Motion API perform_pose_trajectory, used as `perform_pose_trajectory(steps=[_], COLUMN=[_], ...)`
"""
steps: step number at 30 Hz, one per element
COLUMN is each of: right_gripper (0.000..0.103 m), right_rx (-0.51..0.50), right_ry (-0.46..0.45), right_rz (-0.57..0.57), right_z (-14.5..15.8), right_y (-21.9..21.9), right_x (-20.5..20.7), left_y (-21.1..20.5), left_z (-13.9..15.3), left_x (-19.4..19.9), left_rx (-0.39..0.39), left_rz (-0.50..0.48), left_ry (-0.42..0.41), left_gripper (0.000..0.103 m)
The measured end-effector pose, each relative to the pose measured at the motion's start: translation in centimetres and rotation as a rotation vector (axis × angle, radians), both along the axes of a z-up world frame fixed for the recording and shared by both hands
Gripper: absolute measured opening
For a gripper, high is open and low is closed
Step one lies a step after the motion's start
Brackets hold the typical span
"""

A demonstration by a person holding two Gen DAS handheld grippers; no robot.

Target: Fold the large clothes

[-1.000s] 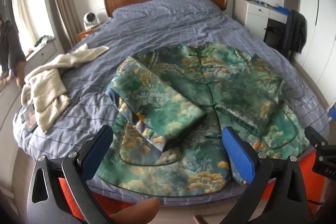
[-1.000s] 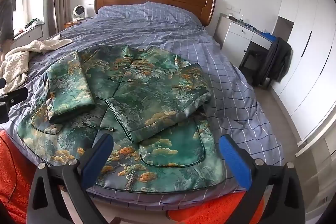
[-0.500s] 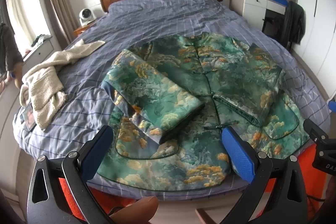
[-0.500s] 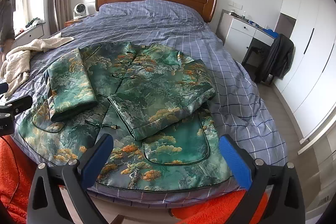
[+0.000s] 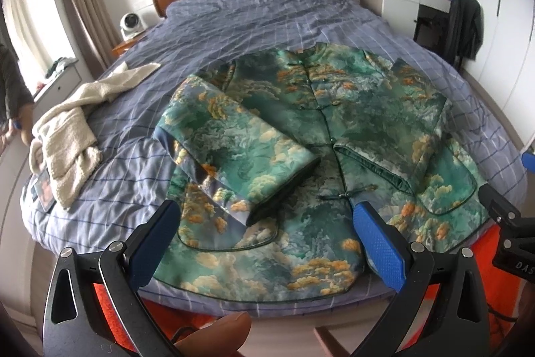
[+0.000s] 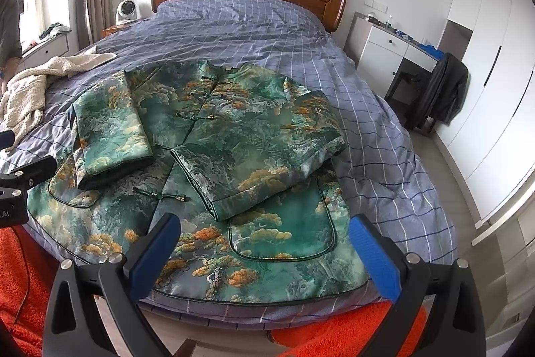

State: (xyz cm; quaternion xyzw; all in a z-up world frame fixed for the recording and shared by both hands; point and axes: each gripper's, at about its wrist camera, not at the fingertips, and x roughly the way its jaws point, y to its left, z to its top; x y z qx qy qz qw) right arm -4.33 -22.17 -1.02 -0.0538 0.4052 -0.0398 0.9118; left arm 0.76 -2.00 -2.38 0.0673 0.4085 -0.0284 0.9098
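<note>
While hovering over the foot of the bed (image 5: pixel 267 15), holds both claws wide apart and empty: left gripper (image 5: pixel 265 216) with nothing between its blue pads, right gripper (image 6: pixel 264 226) likewise. Finds the jacket (image 5: pixel 334 129) flat and face up on the checked cover, ahead of and below both grippers, touched by neither. Sets its long axis straight away from the claws, hem (image 5: pixel 260 286) nearest at the bed's edge, collar (image 5: pixel 311 51) farthest, toward the headboard. Shows both sleeves crossed in over the front: left sleeve (image 5: pixel 240 156) slanting down toward the left gripper, right sleeve (image 6: pixel 254 163) toward the right one, cuffs near the button line but apart. Puts the left gripper over the hem's left half and the right gripper over its right half, about equally near. Suggests, as a guess only, a lift of the hem's two corners away toward the collar, one corner per claw. Offers no box or basket; only patch pockets (image 6: pixel 284 236) on the jacket front, lying flat, contents impossible to tell. Leaves a cream robe (image 5: pixel 67 136) well apart on the left of the bed.
</note>
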Motion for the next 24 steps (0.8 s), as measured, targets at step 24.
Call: perform_pose_trajectory(steps=[24], right_gripper=[0.102], right_rx=[-0.075], right_ry=[0.034], right_rz=[-0.07], right_z=[-0.25], right_y=[-0.58], right_x=[0.26], left_y=[-0.5], left_z=[-0.6], left_x=[0.08], left_rx=[0.007], left_rz=[-0.007], left_ry=[0.011], left_gripper=[0.103])
